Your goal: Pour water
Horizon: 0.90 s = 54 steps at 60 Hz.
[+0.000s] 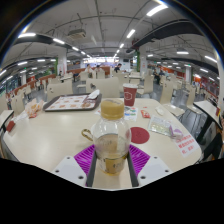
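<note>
A clear glass pitcher (pixel 111 135) holding yellowish water stands upright between my gripper's (pixel 112 160) two fingers, whose purple pads (pixel 85 156) lie against its sides. Its handle points left. The gripper is shut on the pitcher's lower body, which hides the table beneath. Beyond it on the pale table (pixel 60 130) stands a red cup (pixel 129 95), upright and apart from the pitcher. A red round coaster (pixel 139 134) lies just right of the pitcher.
A tray (pixel 70 102) with food items lies at the back left. A clear plastic bag (pixel 160 124) and a printed card (pixel 186 144) lie to the right. Other tables and chairs fill the canteen hall behind.
</note>
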Available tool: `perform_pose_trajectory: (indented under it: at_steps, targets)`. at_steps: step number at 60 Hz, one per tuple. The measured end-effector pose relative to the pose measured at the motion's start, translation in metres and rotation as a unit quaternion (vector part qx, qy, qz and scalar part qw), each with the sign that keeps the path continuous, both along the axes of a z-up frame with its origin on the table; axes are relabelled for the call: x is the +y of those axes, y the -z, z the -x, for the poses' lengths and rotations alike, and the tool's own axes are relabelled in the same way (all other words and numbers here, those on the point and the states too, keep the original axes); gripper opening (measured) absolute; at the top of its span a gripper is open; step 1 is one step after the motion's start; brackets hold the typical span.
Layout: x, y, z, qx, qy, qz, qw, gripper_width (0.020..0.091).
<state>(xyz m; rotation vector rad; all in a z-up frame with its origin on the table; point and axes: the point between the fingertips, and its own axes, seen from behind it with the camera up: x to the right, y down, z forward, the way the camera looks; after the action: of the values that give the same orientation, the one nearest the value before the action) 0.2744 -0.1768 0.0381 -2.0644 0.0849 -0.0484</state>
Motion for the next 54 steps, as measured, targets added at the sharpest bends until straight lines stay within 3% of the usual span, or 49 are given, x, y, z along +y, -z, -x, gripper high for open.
perform_pose_trajectory:
  at_steps: [13, 31, 42, 54]
  targets:
    - [0.004, -0.001, -0.002, -0.019, -0.001, -0.011, 1.000, 0.0390]
    - [0.001, -0.033, 0.047, -0.024, -0.034, -0.006, 0.999, 0.0389]
    - [0.028, -0.081, 0.140, 0.175, -0.050, -0.023, 0.983, 0.0388]
    - [0.075, -0.136, 0.189, 0.496, 0.003, -0.037, 0.868, 0.0387]
